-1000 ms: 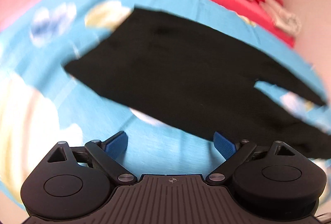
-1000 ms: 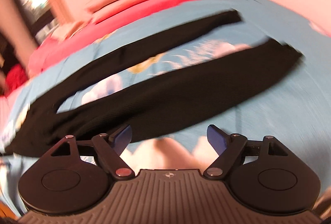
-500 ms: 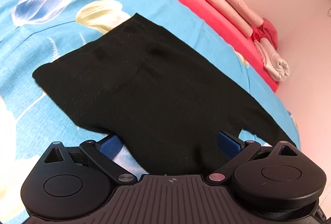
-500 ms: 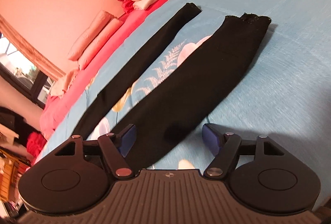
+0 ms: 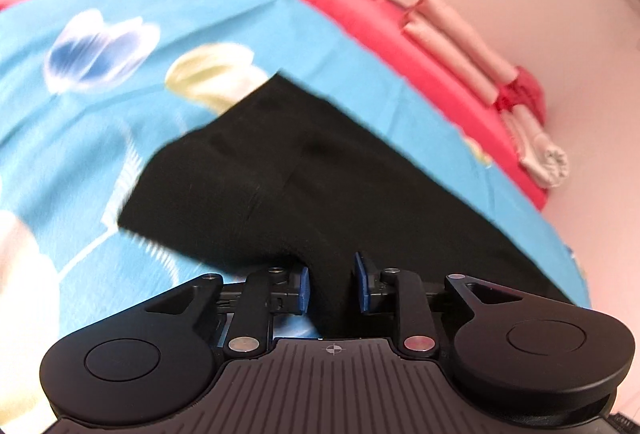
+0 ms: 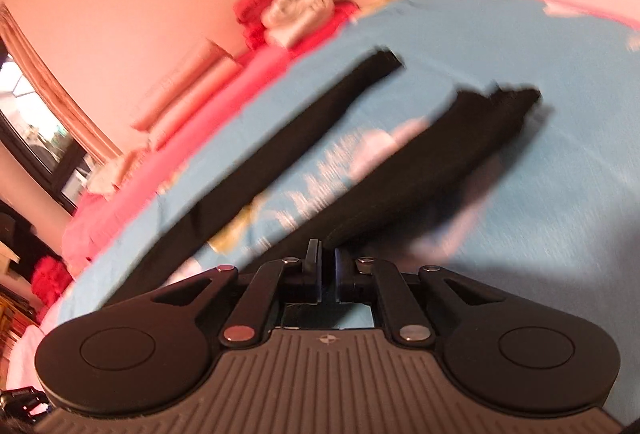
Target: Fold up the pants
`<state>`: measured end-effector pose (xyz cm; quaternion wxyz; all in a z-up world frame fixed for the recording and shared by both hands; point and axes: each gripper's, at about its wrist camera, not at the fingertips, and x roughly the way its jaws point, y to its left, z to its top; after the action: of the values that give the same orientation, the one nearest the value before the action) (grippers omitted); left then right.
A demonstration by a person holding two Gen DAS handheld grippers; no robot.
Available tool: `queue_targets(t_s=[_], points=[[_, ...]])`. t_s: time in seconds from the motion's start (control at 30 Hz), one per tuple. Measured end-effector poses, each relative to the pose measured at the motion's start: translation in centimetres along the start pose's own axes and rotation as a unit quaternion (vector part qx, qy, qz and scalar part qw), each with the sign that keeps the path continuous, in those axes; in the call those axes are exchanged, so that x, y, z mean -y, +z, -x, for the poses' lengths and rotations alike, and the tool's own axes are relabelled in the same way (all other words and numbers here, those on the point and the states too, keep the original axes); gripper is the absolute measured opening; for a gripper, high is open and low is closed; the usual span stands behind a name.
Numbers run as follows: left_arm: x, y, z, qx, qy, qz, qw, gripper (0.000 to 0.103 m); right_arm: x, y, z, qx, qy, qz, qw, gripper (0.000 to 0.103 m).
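Observation:
Black pants (image 5: 304, 177) lie on a blue flowered bedsheet (image 5: 100, 113). In the left wrist view I see the waist end; my left gripper (image 5: 330, 288) is shut on the near edge of the fabric, which bunches up between the blue pads. In the right wrist view both legs stretch away: the far leg (image 6: 288, 137) lies flat, the near leg (image 6: 432, 161) is lifted at its near side. My right gripper (image 6: 327, 266) is shut on the near leg's edge.
A red blanket (image 5: 400, 33) runs along the far side of the bed with rolled pink and white cloths (image 5: 472, 61) on it, by a pink wall. A window (image 6: 36, 145) is at the left in the right wrist view.
Both grippers went from wide open to shut on the near edge of the pants. The fabric now rises at both grips. Both views are blurred by motion.

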<state>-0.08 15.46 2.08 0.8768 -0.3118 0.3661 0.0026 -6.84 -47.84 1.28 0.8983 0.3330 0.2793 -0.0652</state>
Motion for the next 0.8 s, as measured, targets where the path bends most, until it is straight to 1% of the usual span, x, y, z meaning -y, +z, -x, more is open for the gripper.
queue_targets(t_s=[0.13,0.27,0.33,0.4,0.47,0.53,0.6,0.63,0.67,0.7,0.73,0.77,0.8], points=[[1.8,2.3,-0.8,0.010,-0.018,-0.023,0.9995,0.092,-1.8,3.0,-1.2,0.009,0.022,0.008,1.000,0.008],[3.3,5.9,-4.8,0.006,-0.020,-0.028,0.9994,0.090,-3.5,6.7,-4.6,0.001,0.030,0.004,1.000,0.008],[3.8,7.7,-7.4,0.001,-0.015,-0.022,0.9997,0.090,-4.4,8.5,-7.1,-0.004,0.027,0.007,1.000,0.008],[4.1,9.1,-10.2,-0.007,0.000,-0.021,0.9998,0.090,-4.9,10.3,-10.1,-0.014,0.022,-0.002,1.000,0.008],[4.1,10.2,-12.9,-0.024,0.010,-0.018,0.9995,0.090,-4.9,11.8,-13.4,-0.027,0.021,-0.014,0.999,0.008],[3.7,11.1,-14.8,-0.034,0.007,-0.018,0.9992,0.090,-4.9,12.6,-16.5,-0.036,0.017,-0.010,0.999,0.008],[3.0,11.6,-16.1,-0.049,0.001,0.004,0.9988,0.092,-4.7,13.0,-19.4,-0.053,0.018,-0.015,0.998,0.009],[2.4,11.8,-16.6,-0.061,-0.012,0.025,0.9978,0.101,-4.4,13.1,-20.9,-0.072,0.020,-0.018,0.997,0.015],[1.6,11.9,-16.9,-0.070,-0.028,0.048,0.9960,0.103,-4.0,13.2,-21.9,-0.086,0.019,-0.030,0.996,0.025],[1.0,12.2,-17.0,-0.073,-0.045,0.066,0.9941,0.103,-3.5,13.4,-22.2,-0.089,0.024,-0.046,0.995,0.031],[0.5,12.4,-17.0,-0.072,-0.057,0.079,0.9927,0.103,-3.0,13.7,-22.0,-0.077,0.046,-0.065,0.994,0.045],[0.2,12.7,-17.0,-0.068,-0.062,0.085,0.9921,0.103,-2.3,14.2,-21.2,-0.047,0.078,-0.085,0.992,0.055],[0.2,12.9,-16.7,-0.059,-0.062,0.084,0.9928,0.103,-1.7,14.6,-20.0,-0.009,0.100,-0.101,0.990,0.059]])
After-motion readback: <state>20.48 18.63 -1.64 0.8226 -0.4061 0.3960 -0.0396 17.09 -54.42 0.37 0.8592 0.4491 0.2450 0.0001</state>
